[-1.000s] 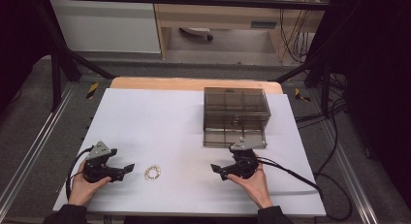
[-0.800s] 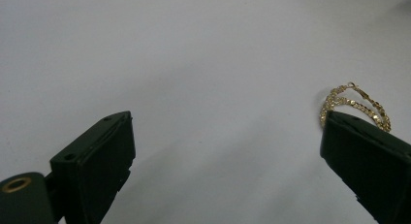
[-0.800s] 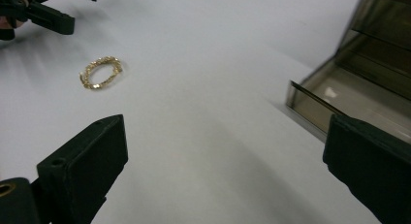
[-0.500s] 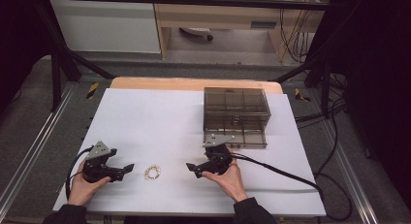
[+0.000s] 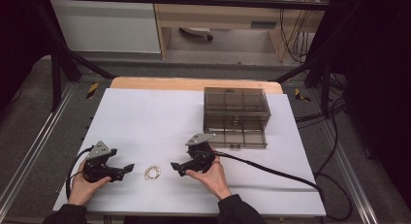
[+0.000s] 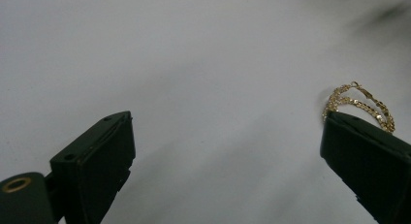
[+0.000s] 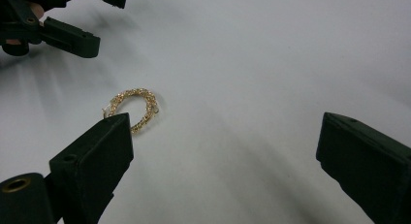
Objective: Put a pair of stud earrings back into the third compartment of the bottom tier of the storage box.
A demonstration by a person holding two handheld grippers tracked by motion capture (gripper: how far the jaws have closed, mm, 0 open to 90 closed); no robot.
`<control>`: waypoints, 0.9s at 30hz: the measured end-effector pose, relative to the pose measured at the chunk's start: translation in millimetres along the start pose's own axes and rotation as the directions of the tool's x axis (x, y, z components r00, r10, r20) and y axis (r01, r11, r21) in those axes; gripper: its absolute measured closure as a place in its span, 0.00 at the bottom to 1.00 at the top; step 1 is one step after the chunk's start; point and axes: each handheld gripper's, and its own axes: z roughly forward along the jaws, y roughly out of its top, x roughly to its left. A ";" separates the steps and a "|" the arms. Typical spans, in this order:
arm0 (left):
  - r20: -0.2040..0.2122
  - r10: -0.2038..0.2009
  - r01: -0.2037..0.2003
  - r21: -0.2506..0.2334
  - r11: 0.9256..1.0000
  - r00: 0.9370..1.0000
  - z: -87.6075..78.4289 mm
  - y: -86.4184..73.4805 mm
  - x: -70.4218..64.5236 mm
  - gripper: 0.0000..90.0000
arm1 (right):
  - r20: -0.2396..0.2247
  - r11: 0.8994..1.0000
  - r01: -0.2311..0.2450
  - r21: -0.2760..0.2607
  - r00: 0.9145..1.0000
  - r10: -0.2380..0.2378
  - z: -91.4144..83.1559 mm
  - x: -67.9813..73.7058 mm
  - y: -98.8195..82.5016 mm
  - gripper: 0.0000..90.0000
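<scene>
Moved left from beside box (image 5: 236, 118): right gripper (image 5: 175, 167), jaws wide, nearing gold chain (image 5: 152, 172) on bench (image 5: 145, 117), likely to grasp; left gripper (image 5: 130, 167) wide, just left

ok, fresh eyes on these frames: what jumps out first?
The small gold chain coiled on the white table near its front edge, lying between the two claws. The left claw and right claw both point at it from either side, jaws wide open, neither touching it. Behind the right hand sits a smoky transparent compartment box, at the table's far right.
</scene>
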 end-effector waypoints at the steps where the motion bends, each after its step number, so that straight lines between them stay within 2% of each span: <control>1: 0.000 0.000 0.000 0.001 1.000 1.000 0.1 0.0 0.1 0.06 | -0.001 1.000 -0.002 0.005 1.000 0.002 2.3 1.6 1.0 0.08; 11: -0.002 -0.001 0.001 0.004 1.000 1.000 0.9 -0.5 -0.1 0.06 | -0.016 1.000 -0.004 0.020 1.000 0.004 23.4 12.0 7.1 0.14; 15: -0.002 -0.001 0.001 0.004 1.000 1.000 0.8 -0.5 -0.1 0.06 | -0.035 1.000 -0.010 0.021 0.999 0.011 29.8 15.9 8.8 0.19; 17: -0.002 -0.001 0.001 0.003 1.000 1.000 0.5 -0.6 0.1 0.06 | -0.034 0.999 0.006 0.034 0.999 -0.005 34.0 17.8 9.4 0.21; 23: -0.002 -0.002 0.002 0.002 1.000 1.000 0.5 -0.5 0.2 0.06 | -0.051 0.999 0.005 0.039 0.999 -0.003 43.0 21.6 9.9 0.35; 27: -0.001 -0.001 0.001 0.002 1.000 1.000 0.3 -0.5 0.0 0.06 | -0.065 0.998 0.027 0.049 0.998 -0.024 47.6 26.0 11.4 0.43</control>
